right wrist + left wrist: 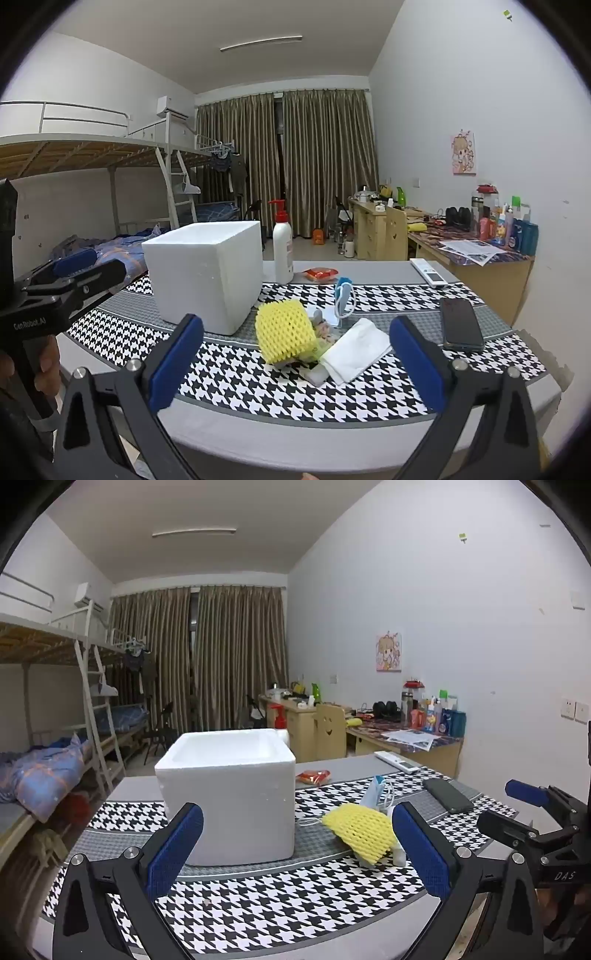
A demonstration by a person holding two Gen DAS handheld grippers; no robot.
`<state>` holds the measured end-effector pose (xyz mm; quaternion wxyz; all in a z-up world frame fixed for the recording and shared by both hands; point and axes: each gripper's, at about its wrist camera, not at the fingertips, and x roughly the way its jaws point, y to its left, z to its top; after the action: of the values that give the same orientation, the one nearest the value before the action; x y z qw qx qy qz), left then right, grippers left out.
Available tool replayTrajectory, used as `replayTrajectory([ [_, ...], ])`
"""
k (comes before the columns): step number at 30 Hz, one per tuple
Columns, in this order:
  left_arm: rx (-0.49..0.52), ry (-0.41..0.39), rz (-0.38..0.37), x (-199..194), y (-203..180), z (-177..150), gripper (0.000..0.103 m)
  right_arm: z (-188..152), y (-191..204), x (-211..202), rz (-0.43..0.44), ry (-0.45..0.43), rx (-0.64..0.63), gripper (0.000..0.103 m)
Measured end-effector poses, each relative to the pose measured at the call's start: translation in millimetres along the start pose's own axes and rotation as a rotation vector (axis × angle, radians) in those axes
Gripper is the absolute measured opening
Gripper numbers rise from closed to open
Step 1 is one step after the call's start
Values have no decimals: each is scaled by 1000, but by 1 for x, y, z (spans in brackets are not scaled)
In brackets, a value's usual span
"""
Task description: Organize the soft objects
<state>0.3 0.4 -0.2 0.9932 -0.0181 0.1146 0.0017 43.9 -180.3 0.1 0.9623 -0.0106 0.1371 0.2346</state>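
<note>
A white foam box (229,797) (207,273) stands open-topped on the houndstooth mat. To its right lies a small pile: a yellow foam net (360,830) (286,328), a folded white cloth (354,349) and a blue face mask (376,792) (343,299) with white loops. My left gripper (299,849) is open and empty, near the table's front edge and facing the box. My right gripper (295,365) is open too, empty, facing the pile from short of it. Each gripper shows at the edge of the other's view: the right gripper (506,808), the left gripper (88,267).
A dark phone (460,323) and a white remote (428,272) lie at the table's right. A white pump bottle (282,247) and a red snack packet (320,273) sit behind the box. A hand (44,365) grips the left tool. Bunk beds stand left, desks right.
</note>
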Motion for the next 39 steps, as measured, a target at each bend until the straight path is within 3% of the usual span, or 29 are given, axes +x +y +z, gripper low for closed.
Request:
replayTrajectory([
  [4, 9, 47, -3, 5, 2, 2, 102, 0, 1, 0, 7, 3, -12, 102],
  [10, 9, 6, 1, -1, 4, 1, 102, 1, 2, 4, 6, 4, -6, 102],
  [39, 10, 28, 7, 8, 4, 0, 102, 4, -2, 4, 1, 15, 7, 102],
])
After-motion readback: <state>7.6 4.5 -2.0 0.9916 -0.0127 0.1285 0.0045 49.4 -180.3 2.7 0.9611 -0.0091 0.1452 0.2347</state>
